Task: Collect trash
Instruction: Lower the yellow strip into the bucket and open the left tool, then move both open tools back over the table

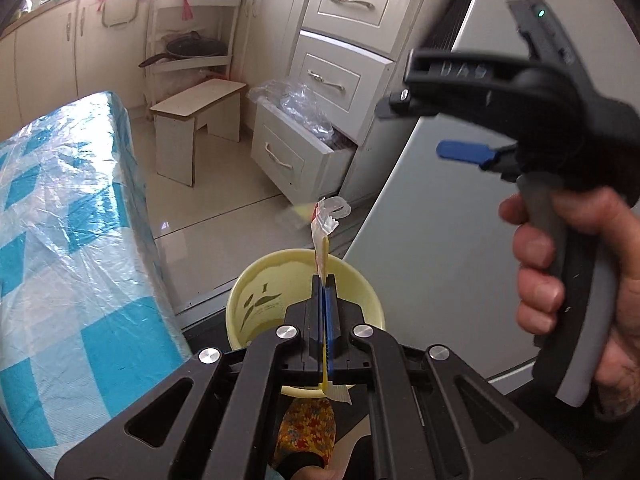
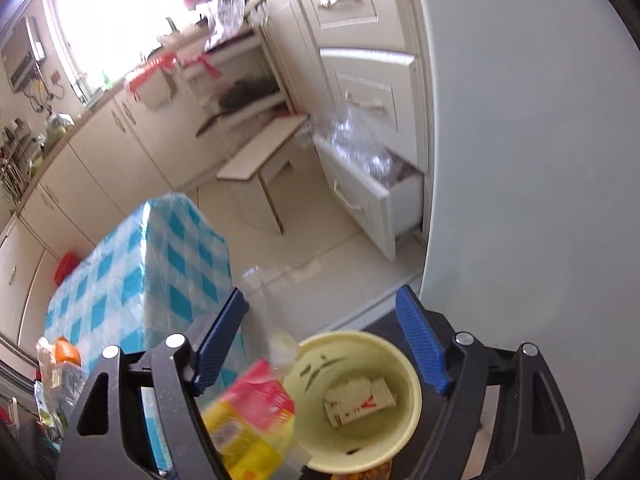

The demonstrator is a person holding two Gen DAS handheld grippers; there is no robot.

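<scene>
Cup: yellow paper cup (image 2: 360, 404) down low between the two grippers, mouth tipped toward us, dark leaf print on its inner wall.
Inside the cup: crumpled white wrapper (image 2: 358, 400) with red print lying on the bottom.
Falling trash: red and yellow packet (image 2: 252, 412), badly blurred, just beside the cup's left rim and overlapping it, between the right gripper's fingers but touching neither one.
Left gripper (image 1: 323, 284): clamped tight on the cup's rim, pads pressed together with the yellow wall pinched between them; a strip of clear, torn film (image 1: 328, 220) sticks up from the rim beyond the fingertips.
Right gripper (image 2: 328, 336): jaws spread wide, blue pads well apart on either side of the cup's mouth, gripping nothing; they have just been opening.
Right hand (image 1: 568, 280): wrapped round the grey handle, seen at the right of the left wrist view.
Tabletop (image 2: 132, 264): to the left, under a blue-and-white checked cloth with clear plastic over it; an orange (image 2: 66, 350) and bagged items at its near corner.
Floor: pale tiles, small white stool (image 1: 200, 128) beyond.
Cabinets: cream drawers (image 1: 304, 148), the bottom one pulled open with clear plastic stuffed in.
Right side: big grey-white appliance wall (image 2: 520, 160).
</scene>
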